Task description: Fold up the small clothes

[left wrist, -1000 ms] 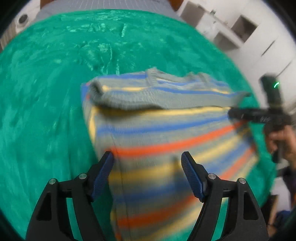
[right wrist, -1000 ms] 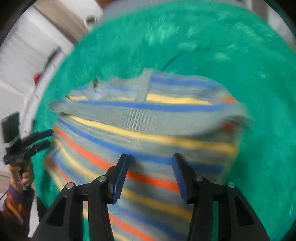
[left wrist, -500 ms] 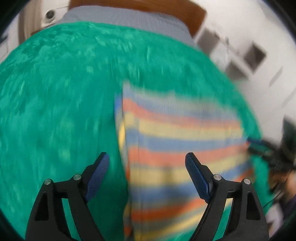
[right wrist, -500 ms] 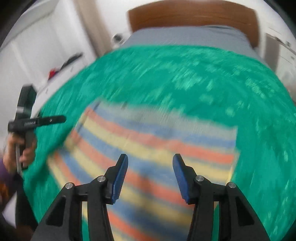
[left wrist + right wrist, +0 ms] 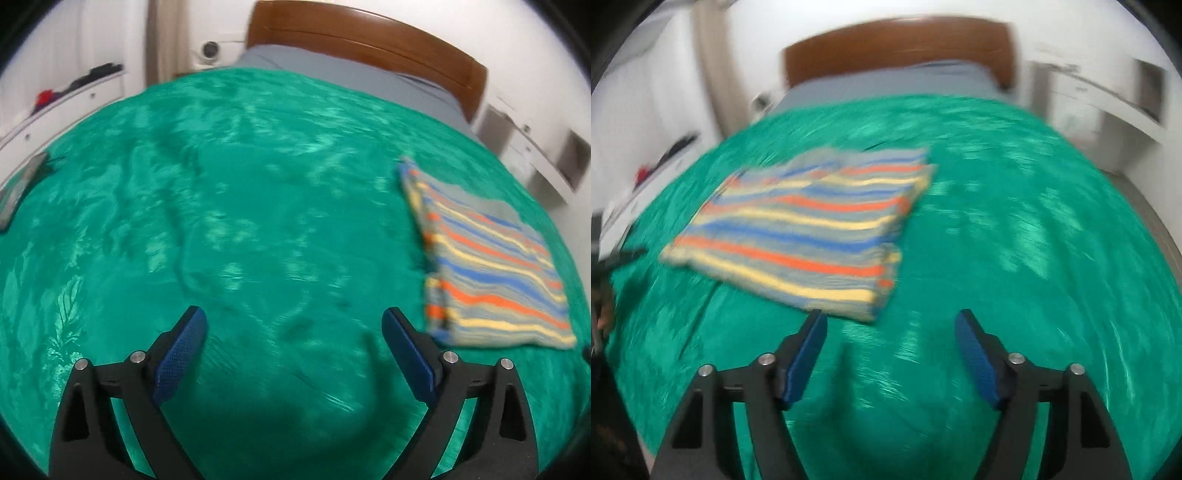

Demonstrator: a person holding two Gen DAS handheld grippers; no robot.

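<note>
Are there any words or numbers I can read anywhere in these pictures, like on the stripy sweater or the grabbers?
None can be read.
Sweater: only stripes, no words or label showing.
Left gripper and right gripper: no writing visible on them.
Flat dark thing at the blanket's edge: too blurred to tell whether it has text.

Each hand-held gripper [image 5: 293, 363] [image 5: 890, 360] has black arms, silver screws, blue textured pads.

A bed [image 5: 258, 206] with green cover and brown headboard [image 5: 369, 40] stood against white walls [image 5: 701, 29]; white shelving [image 5: 535, 155] flanked it.
</note>
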